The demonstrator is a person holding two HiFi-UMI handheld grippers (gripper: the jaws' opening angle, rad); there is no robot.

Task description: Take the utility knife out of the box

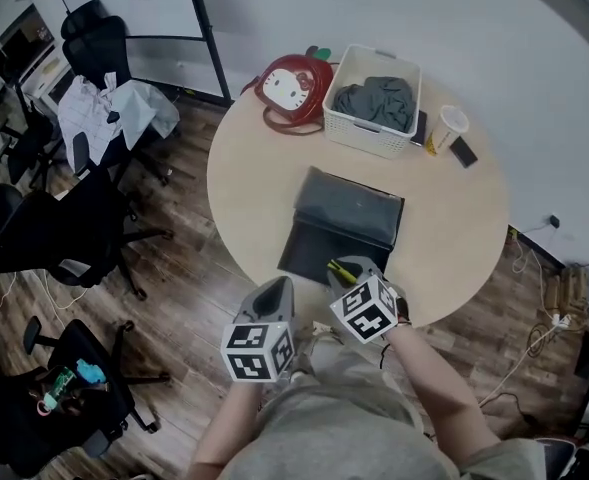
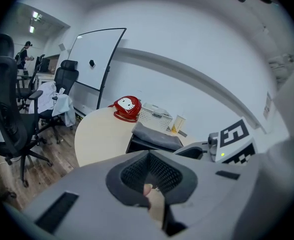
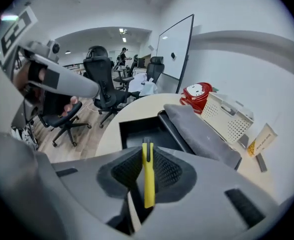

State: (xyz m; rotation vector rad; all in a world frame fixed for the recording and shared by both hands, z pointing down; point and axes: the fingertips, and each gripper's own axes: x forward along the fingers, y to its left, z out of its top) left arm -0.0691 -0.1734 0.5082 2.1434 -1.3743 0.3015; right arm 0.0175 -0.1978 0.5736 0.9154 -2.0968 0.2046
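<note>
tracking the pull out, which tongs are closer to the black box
Right. The right tongs, shut on the utility knife, hang over the near edge of the black box; the left tongs sit by the table rim, beside its near left corner.

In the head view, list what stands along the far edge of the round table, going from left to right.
red bag → white basket with grey cloth in it → paper cup

matt black box, smooth pale table, white perforated plastic basket.
</note>
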